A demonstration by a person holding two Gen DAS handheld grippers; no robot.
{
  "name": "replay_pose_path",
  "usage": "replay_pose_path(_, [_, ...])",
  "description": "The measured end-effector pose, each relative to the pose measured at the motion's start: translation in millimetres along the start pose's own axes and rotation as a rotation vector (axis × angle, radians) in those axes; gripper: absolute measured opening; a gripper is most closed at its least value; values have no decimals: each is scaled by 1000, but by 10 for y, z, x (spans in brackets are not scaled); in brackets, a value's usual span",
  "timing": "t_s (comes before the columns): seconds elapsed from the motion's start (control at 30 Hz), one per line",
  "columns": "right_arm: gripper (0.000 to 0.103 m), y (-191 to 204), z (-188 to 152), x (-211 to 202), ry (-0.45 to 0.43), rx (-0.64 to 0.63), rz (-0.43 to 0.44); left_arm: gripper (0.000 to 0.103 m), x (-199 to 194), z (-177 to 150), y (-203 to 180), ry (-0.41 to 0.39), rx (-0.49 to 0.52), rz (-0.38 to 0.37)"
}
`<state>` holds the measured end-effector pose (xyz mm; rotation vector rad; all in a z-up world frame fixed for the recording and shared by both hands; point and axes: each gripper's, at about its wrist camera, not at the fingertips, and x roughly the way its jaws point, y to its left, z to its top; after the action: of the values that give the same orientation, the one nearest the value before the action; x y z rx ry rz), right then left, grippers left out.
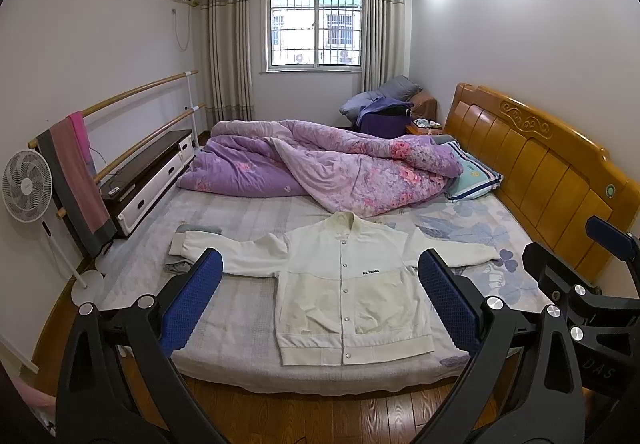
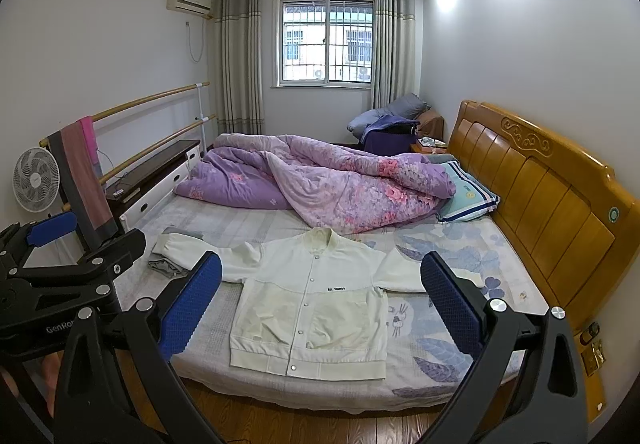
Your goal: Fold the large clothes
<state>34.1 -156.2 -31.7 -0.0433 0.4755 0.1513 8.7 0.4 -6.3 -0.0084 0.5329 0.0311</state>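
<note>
A white snap-button jacket (image 1: 348,284) lies flat and face up on the bed, sleeves spread to both sides, hem toward the near edge; it also shows in the right wrist view (image 2: 312,308). My left gripper (image 1: 320,304) is open and empty, held above the floor in front of the bed, with the jacket between its blue pads (image 1: 192,304). My right gripper (image 2: 320,308) is open and empty beside it, also short of the bed. Each gripper shows at the edge of the other's view.
A crumpled purple floral duvet (image 1: 328,164) and a striped pillow (image 1: 472,176) fill the far half of the bed. A small grey folded garment (image 2: 168,264) lies under the jacket's left cuff. A wooden headboard (image 1: 540,172) stands right; fan (image 1: 26,186), rails and cabinet left.
</note>
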Motion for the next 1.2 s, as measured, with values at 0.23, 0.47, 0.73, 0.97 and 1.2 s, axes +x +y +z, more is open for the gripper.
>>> replay_pose_path(0.23, [96,-5,-10,22,3,3,2,98,1,-9,-6,-1,2,2])
replay_pose_path(0.47, [96,-4,-47,52,7,5,6,98,30,-28,21,2,0,3])
replay_pose_path(0.73, [96,-16,-47,63,8,8,6,98,58,-36,23,3,-1,2])
replay_pose_path(0.97, [96,-17,-59,93,11,8,8,98,98,-30,35,8,0,5])
replay_pose_path(1.2, [96,6,-60,104,15,10,10,98,113,-31,51,11,1,5])
